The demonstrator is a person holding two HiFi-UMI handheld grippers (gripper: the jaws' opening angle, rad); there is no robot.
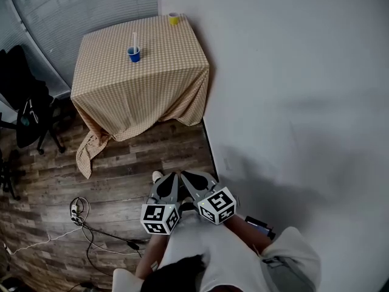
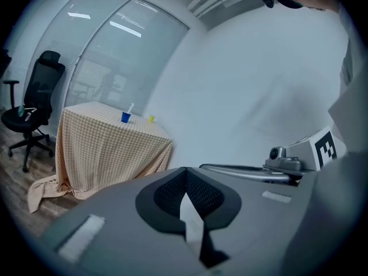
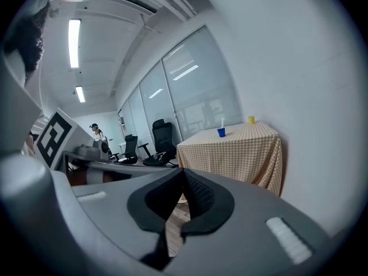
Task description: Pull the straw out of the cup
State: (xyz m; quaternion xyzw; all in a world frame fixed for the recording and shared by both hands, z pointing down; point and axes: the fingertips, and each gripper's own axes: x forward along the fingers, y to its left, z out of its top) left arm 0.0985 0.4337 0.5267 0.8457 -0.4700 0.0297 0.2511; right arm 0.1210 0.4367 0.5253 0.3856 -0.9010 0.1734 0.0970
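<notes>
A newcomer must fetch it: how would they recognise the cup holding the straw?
Look for the table under a tan checked cloth, against the white wall. Of two cups on it, it is the blue cup with the white straw; the yellow cup at the far corner has none.

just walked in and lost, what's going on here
A person holds a two-jaw gripper in each hand. The left gripper and right gripper are both shut and empty, held close to the body, well short of the table with the checked cloth in the corner. On it, the white straw stands in the blue cup, untouched, with a yellow cup at the far corner. Nothing has been pulled out yet.
</notes>
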